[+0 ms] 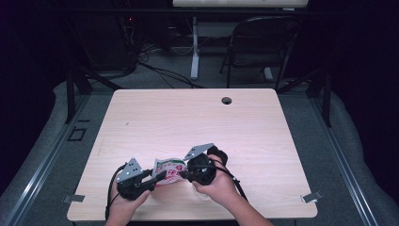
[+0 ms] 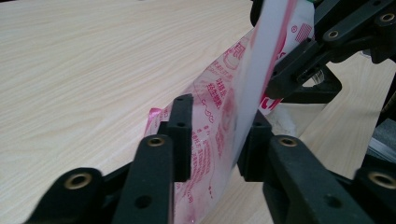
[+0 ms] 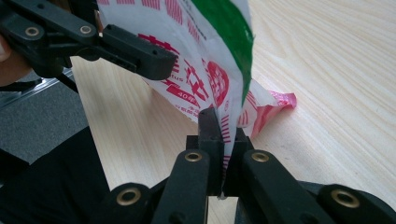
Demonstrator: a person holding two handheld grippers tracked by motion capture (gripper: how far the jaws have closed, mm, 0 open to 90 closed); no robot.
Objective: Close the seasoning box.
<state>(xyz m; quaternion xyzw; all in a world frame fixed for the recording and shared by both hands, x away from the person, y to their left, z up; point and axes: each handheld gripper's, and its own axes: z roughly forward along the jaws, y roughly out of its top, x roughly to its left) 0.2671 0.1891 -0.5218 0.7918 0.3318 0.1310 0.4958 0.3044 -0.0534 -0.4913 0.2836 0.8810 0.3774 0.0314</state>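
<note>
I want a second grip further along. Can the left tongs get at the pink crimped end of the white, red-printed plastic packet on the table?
Probably not yet: the left tongs are clamped on the packet, and would have to release first.

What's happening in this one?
A person holds a printed plastic packet between two handheld grippers near the table's front edge. The left gripper and the right gripper are each shut on an opposite side of the packet. One corner of the packet rests on the tabletop.

Lab, dark curtains [image 1: 28, 47], rig frame [image 1: 70, 89]
</note>
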